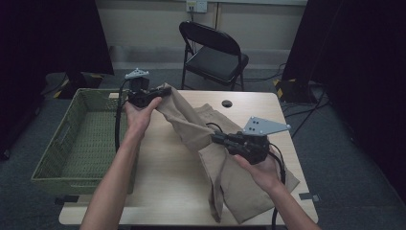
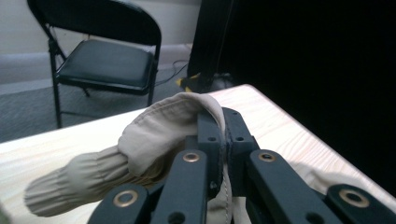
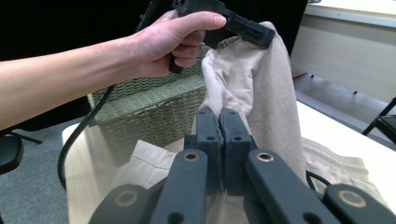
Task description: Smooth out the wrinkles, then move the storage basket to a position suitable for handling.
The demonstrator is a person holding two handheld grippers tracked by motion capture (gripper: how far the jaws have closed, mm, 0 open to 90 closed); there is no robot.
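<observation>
The person is holding a pair of beige trousers (image 1: 218, 143) between two grippers, and both are pinching cloth. The left gripper (image 1: 163, 91) is clamping the elastic waistband, its fingers (image 2: 210, 135) pressed together with a fold of fabric bulging out just beside and over them. The right gripper (image 1: 215, 139) is nipping the cloth farther down, fingers (image 3: 219, 130) shut tight on a thin layer, with the rest of the garment hanging below them and trailing onto the bench (image 1: 167, 163). Between the two sets of fingers the fabric is stretching in a slack band, raised clear of the bench top.

The step in hand looks like lifting and spreading the trousers, probably to fold them or drop them into the woven basket (image 1: 76, 139) that is sitting just beyond the left fingers. The next move seems to call for keeping both pinches firm while drawing the fingers apart, so the cloth is pulled flat instead of bunching, and for raising the trailing legs off the bench.
</observation>
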